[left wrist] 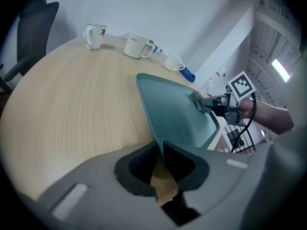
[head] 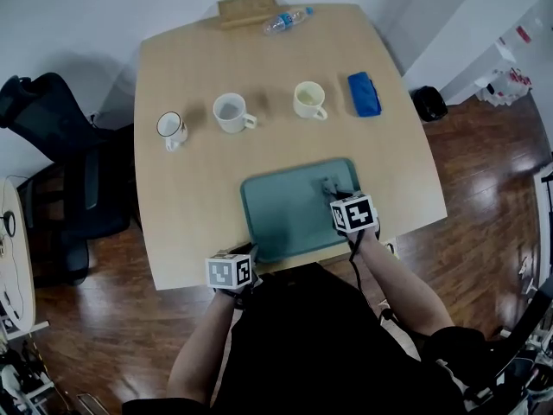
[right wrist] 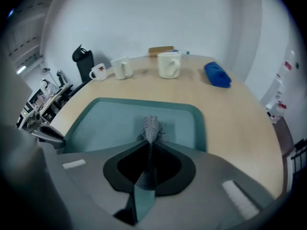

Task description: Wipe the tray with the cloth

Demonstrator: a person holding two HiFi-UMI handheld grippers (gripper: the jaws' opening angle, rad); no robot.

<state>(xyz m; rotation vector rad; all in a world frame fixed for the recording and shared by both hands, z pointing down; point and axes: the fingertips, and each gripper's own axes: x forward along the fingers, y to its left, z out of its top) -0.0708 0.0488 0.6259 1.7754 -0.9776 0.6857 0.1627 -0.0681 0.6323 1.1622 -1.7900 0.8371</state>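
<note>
At the worktop's [head: 190,197] near edge, the teal tray [head: 285,219] lies flat. L claw [left wrist: 159,146] is clamped shut on its near-left rim, prob. to steady it. R claw [right wrist: 149,145] is pinched tight on a grey mesh cloth [right wrist: 151,127], w/ the cloth's tip down on the tray's right part, nr the far-right corner. Wiping looks under way. No dirt or streaks show, so progress is hard to judge. Centre & left of the tray likely remain to do.
</note>
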